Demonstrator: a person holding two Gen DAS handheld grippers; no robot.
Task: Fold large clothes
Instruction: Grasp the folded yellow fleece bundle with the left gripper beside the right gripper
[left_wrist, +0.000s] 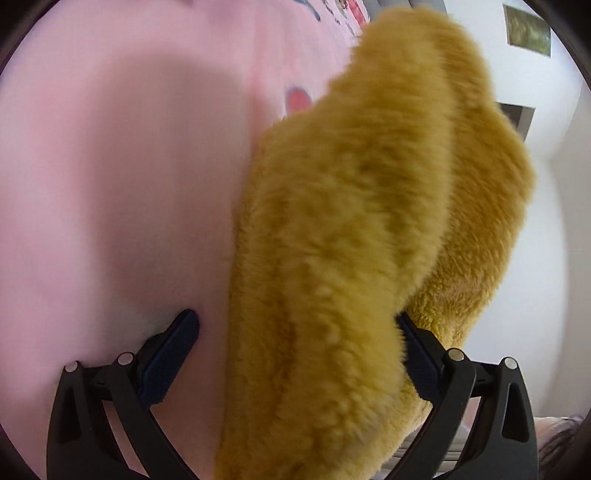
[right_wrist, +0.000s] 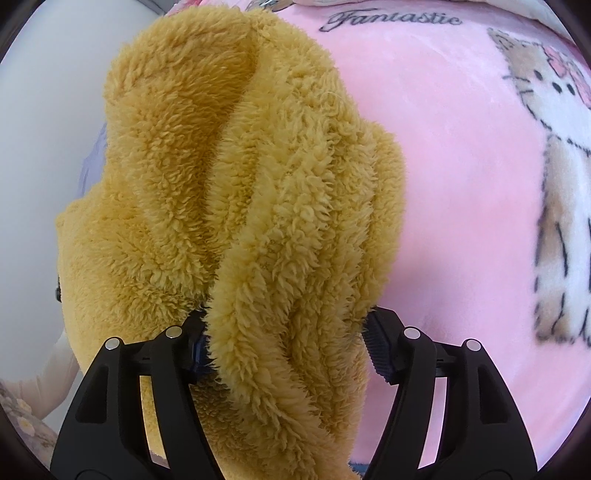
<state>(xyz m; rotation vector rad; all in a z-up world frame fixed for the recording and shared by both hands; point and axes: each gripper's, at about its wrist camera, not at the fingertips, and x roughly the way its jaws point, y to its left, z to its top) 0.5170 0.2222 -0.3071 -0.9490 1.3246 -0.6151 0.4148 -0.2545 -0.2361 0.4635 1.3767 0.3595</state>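
Coat (right_wrist: 236, 206): lifted over the pink blanket (right_wrist: 443, 184), bunched, not yet folded flat.
Left gripper (left_wrist: 295, 354): fingers spread wide, fleece draped between.
Right gripper (right_wrist: 284, 343): fingers parted, coat lying loosely between.
Left: laying flat, folding.

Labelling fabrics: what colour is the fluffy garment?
Mustard-yellow fleece garment, clearest in the right wrist view.

Left tongs (left_wrist: 295, 354): black arms spread wide, dark ribbed pads well apart; left pad bare, nothing pressing it; right pad touching fleece garment (left_wrist: 354, 258) lying across gap, no pinch visible.
Right tongs (right_wrist: 284, 347): angled steeply down, arms spread; fleece strip between pads, left pad against it, right pad standing clear, grip slack.
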